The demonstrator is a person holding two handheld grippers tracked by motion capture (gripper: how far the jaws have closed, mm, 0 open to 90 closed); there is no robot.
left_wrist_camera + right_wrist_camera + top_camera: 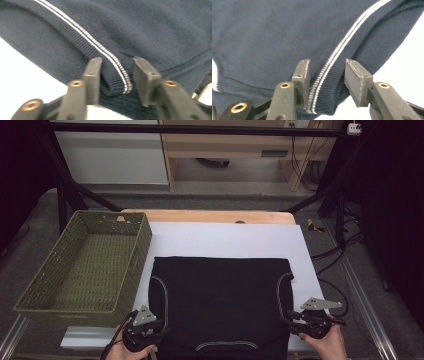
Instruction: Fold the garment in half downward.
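Note:
A dark knit garment [220,300] with thin white trim lies flat on a white sheet [225,237]. At the garment's near left corner is my left gripper [161,332], held in a hand. In the left gripper view its jaws stand apart [117,62] around the ribbed, white-striped hem [113,82], with gaps on both sides. My right gripper [288,321] is at the near right corner. Its jaws [327,63] also stand apart, with the striped ribbed edge [324,97] between them; the left pad lies close to the fabric.
An empty green woven basket [134,254] stands at the left, partly over the table's edge. The wooden table edge [200,216] shows behind the sheet. Black frame legs and cables run along the far side and right.

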